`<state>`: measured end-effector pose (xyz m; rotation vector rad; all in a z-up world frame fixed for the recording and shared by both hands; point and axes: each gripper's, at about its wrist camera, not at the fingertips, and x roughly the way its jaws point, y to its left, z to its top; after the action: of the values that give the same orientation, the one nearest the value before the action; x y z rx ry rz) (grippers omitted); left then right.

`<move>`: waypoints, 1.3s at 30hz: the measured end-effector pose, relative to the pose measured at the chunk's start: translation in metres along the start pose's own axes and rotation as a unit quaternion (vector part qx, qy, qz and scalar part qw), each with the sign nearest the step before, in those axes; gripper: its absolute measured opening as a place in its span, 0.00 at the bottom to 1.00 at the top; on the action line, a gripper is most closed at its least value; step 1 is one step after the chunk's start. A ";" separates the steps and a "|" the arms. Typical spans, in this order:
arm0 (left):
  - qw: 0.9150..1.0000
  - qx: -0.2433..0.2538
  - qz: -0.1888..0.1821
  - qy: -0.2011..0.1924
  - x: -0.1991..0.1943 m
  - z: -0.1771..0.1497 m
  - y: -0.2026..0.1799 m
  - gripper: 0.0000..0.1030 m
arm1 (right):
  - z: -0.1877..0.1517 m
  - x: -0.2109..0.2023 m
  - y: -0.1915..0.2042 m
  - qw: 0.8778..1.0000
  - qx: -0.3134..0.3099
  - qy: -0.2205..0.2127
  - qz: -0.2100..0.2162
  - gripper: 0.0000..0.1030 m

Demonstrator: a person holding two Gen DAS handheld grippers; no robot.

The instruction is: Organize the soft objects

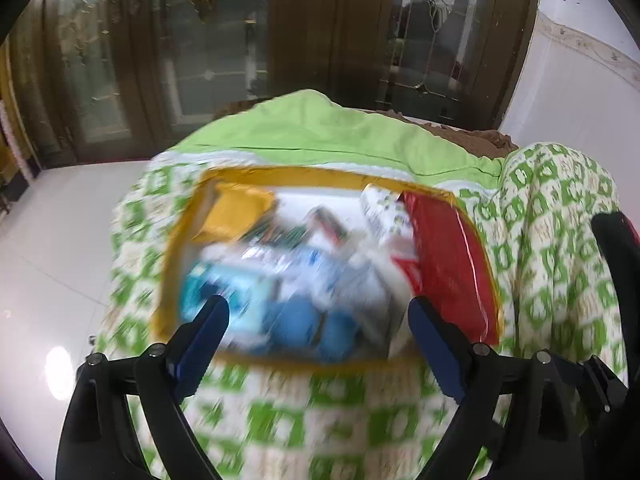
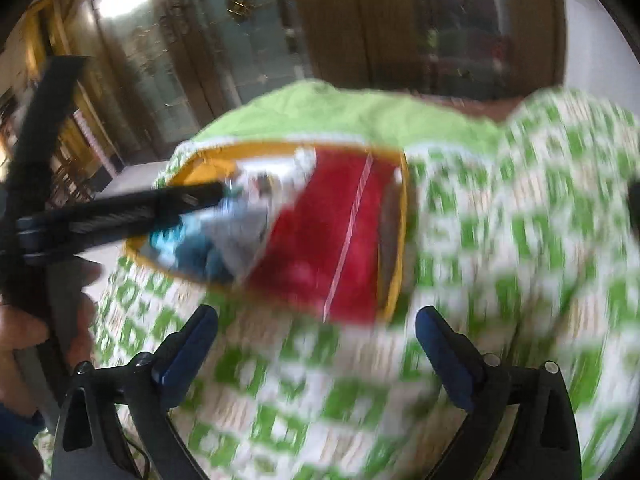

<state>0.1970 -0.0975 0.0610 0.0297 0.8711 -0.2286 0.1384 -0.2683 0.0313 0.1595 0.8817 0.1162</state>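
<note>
Both grippers hang open over a yellow-rimmed box of soft things on a green-patterned quilt.

In the left wrist view the left gripper has its fingers spread wide with nothing between them, poised over the lower middle of the box, seemingly so it can drop onto the blurred blue and white soft items heaped at the box's near side. A red cloth lies along the box's right side, probably already sorted there. In the right wrist view the right gripper is likewise apart and empty, low in the frame above the quilt, just short of the red cloth's near edge. Motion blur hides what the smaller items are.
</note>
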 end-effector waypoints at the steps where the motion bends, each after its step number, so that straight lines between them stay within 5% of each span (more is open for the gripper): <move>1: 1.000 -0.001 0.008 -0.006 -0.009 -0.009 0.003 0.91 | -0.008 -0.002 0.003 1.000 0.002 0.002 -0.001 0.99; 14: 0.998 -0.019 0.060 -0.031 -0.084 -0.120 0.019 0.95 | -0.043 -0.033 0.018 0.998 0.004 -0.049 -0.036 0.99; 26: 0.993 -0.031 0.082 -0.073 -0.128 -0.139 0.019 1.00 | -0.066 -0.072 0.033 0.994 -0.003 -0.099 -0.039 0.99; 32: 0.989 -0.009 0.134 -0.066 -0.131 -0.153 0.013 1.00 | -0.067 -0.081 0.039 0.991 -0.023 -0.128 -0.041 0.99; 39: 0.990 -0.002 0.122 -0.068 -0.140 -0.158 0.006 1.00 | -0.066 -0.083 0.041 0.990 -0.031 -0.134 -0.031 0.99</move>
<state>-0.0081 -0.0468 0.0655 0.1146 0.7249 0.0012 0.0333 -0.2360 0.0606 0.0871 0.6131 0.0627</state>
